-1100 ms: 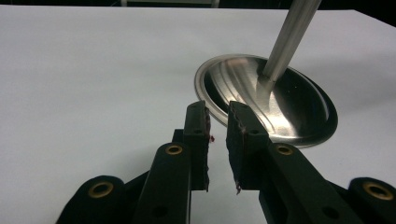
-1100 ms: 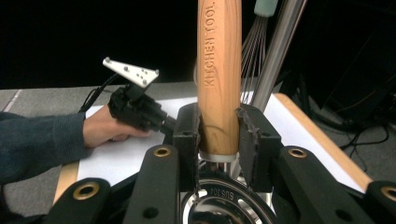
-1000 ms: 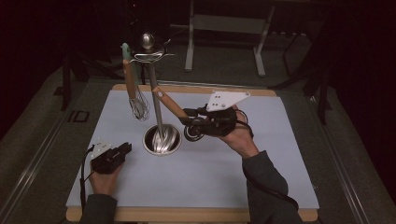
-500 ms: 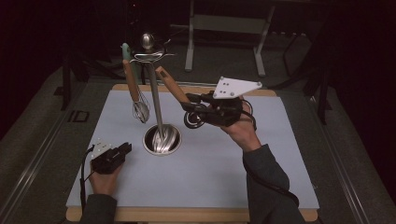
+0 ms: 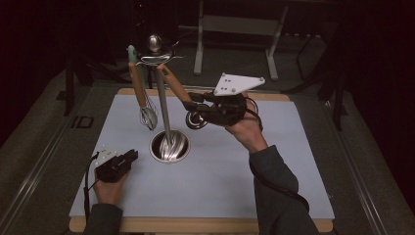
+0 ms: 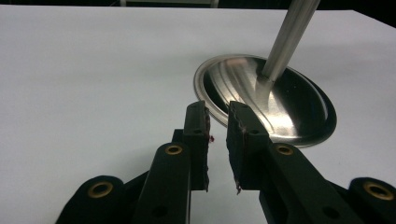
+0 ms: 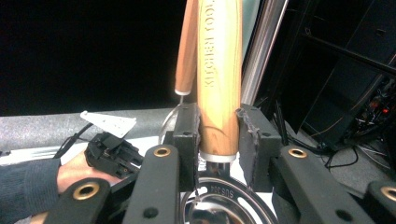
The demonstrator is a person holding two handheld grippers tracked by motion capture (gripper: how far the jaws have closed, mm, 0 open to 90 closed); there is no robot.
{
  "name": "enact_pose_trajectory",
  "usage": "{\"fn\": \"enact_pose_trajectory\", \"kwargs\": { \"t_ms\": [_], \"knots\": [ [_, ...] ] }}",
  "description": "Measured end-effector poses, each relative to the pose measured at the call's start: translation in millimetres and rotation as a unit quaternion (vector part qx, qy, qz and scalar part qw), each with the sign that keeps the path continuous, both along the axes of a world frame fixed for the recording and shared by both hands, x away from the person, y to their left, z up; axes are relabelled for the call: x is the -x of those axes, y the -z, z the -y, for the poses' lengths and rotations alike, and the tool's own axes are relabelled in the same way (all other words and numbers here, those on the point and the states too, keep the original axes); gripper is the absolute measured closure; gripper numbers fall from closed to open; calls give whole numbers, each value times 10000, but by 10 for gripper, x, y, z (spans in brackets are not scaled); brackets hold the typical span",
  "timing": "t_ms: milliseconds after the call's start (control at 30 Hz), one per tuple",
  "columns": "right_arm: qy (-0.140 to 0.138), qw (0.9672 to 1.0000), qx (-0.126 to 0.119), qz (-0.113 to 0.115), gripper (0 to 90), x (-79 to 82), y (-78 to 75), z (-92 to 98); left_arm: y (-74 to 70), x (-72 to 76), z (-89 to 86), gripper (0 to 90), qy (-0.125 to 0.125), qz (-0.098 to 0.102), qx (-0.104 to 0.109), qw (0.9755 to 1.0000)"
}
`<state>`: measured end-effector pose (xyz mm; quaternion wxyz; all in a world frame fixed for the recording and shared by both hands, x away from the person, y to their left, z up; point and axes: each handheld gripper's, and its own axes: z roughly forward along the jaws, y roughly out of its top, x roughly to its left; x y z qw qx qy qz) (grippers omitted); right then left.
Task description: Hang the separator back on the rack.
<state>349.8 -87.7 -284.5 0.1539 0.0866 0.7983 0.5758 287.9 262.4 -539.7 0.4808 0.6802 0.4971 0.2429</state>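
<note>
— Starting nearest the person: what was the left gripper [image 5: 116,165] doing?

— It rested low on the pale matte surface [image 5: 220,171], jaws parted by a narrow gap with nothing between them, aimed at the round polished base [image 6: 266,105] of the metal stand [image 5: 164,105]. It lay well apart from the work.

— And the right gripper [image 5: 211,108]?

— Raised above the surface, right of the stand. Its jaws pinched the wooden-handled utensil [image 7: 218,79] low on the handle, just above the metal collar, with the pads pressed on both sides of the smooth, light-grained wood.

— Which way did the handle run?

— Its long axis slanted from the jaws up and left toward the hooks [image 5: 155,58] at the stand's top. The shiny steel ring-shaped head [image 5: 195,120] hung below the jaws. I judged the handle's far end was at the hooks; whether it had caught one I could not tell.

— So the right hand was the nearer one?

— Clearly. The hanging seemed to turn on that tip meeting a hook.

— Anything farther back?

— A whisk [image 5: 142,95] with a similar wooden handle and wire loops hung from the stand's left side.
</note>
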Motion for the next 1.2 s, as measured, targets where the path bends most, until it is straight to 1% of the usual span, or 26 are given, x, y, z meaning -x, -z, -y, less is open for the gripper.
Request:
{"fn": "enact_pose_trajectory", "kwargs": {
  "t_ms": [67, 200, 267, 333, 467, 533, 600, 633, 700, 800, 933, 1200],
  "knots": [
    [10, 10000, 40, 11, 702, -4, 6, -22, 0, 1, 0, 785, 0, 5, -4, 10000],
    [-28, 10000, 2, 31, 702, 6, 0, -37, 0, 1, 0, 785, 5, 6, 7, 10000],
    [4, 10000, 31, 28, 702, 6, -8, -51, 1, 1, 1, 785, 0, 11, 10, 10000],
    [106, 9999, 102, 7, 702, -9, -15, -70, 0, 2, 1, 785, 1, 10, 9, 10000],
    [327, 9988, 338, 101, 702, -23, 14, -119, 0, 1, 1, 784, 1, 10, 21, 10000],
    [450, 9983, 362, 115, 702, -22, 35, -139, 1, 2, 1, 784, 2, 13, 18, 10000],
    [480, 9982, 360, 86, 702, -15, 47, -160, 0, 3, 0, 782, 9, 16, 8, 10000],
    [518, 9978, 401, 133, 700, -11, 52, -174, -1, 4, -1, 781, 13, 15, 11, 10000],
    [585, 9970, 487, 150, 695, -3, 57, -203, 0, 4, 1, 778, 11, 18, 20, 10000],
    [656, 9962, 550, 171, 653, 3, 59, -231, 0, 5, 2, 776, 13, 20, 10, 10000],
    [710, 9962, 498, 92, 640, -27, 76, -222, 0, 5, 4, 775, 8, 23, 28, 10000],
    [658, 9966, 498, -39, 640, -57, 137, -161, 0, 6, 4, 776, 5, 23, 22, 10000]
  ]
}}
